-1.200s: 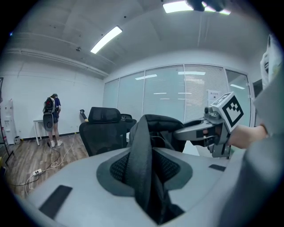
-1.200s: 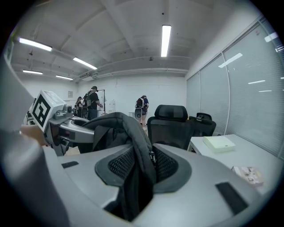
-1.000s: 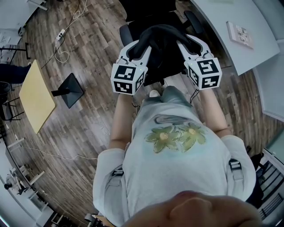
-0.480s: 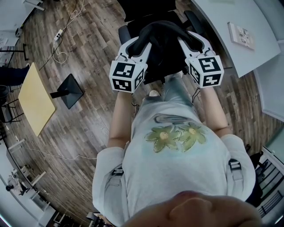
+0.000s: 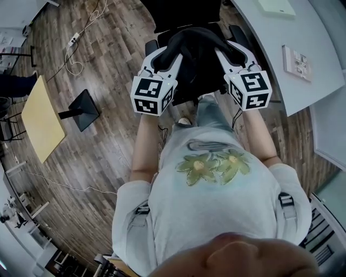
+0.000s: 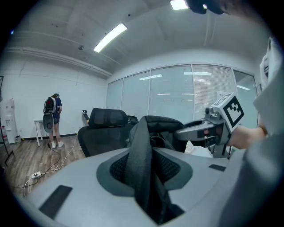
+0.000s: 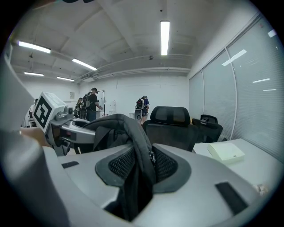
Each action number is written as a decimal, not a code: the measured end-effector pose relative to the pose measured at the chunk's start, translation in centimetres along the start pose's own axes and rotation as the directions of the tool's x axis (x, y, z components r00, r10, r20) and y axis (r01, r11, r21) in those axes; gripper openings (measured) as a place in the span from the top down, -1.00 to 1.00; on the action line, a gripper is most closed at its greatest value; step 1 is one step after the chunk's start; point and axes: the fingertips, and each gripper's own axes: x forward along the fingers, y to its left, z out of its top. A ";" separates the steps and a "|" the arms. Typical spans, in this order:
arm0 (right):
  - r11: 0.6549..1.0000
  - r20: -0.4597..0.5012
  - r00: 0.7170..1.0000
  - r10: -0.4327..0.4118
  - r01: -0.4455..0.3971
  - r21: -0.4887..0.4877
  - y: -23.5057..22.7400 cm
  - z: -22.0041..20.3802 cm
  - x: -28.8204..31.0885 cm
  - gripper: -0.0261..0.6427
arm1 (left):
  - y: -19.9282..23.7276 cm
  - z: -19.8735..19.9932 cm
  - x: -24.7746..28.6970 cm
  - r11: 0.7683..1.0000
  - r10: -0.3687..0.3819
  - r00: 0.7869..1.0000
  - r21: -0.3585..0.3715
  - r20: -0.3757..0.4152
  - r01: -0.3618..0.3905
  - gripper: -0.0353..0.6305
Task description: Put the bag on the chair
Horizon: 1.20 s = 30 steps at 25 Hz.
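Observation:
A black bag point(image 5: 197, 62) hangs between my two grippers over the black office chair point(image 5: 181, 16). My left gripper point(image 5: 168, 51) is shut on one of the bag's straps point(image 6: 142, 164), which runs up between its jaws. My right gripper point(image 5: 230, 50) is shut on the other strap point(image 7: 140, 150), clamped the same way. In the left gripper view the chair's headrest point(image 6: 106, 117) shows just beyond the bag point(image 6: 162, 126). In the right gripper view the chair point(image 7: 171, 124) stands behind the bag point(image 7: 111, 126). The chair seat is hidden under the bag in the head view.
A white desk point(image 5: 286, 38) with a booklet point(image 5: 296, 55) runs along the right of the chair. On the wooden floor to the left lie a yellow board point(image 5: 40, 116), a black stand base point(image 5: 81, 111) and a cable with a power strip point(image 5: 74, 39). People stand far off point(image 6: 52, 119).
Both grippers with the bag have shifted slightly towards the chair. The grip on the straps has not changed.

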 end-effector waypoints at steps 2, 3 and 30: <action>1.000 0.004 1.000 0.018 -0.018 -0.004 -0.8 0.6 1.0 0.55 | 0.6 0.6 0.9 1.000 0.012 1.000 -0.007 0.004 -0.012 0.50; 1.000 0.010 1.000 0.024 -0.024 -0.006 -1.2 1.0 1.5 0.55 | 0.9 1.0 1.3 1.000 0.020 1.000 -0.008 0.008 -0.020 0.50; 0.983 0.043 0.983 0.178 -0.175 -0.052 -10.0 6.6 12.5 0.55 | 7.5 6.9 11.3 0.978 0.207 0.977 -0.007 0.039 -0.207 0.49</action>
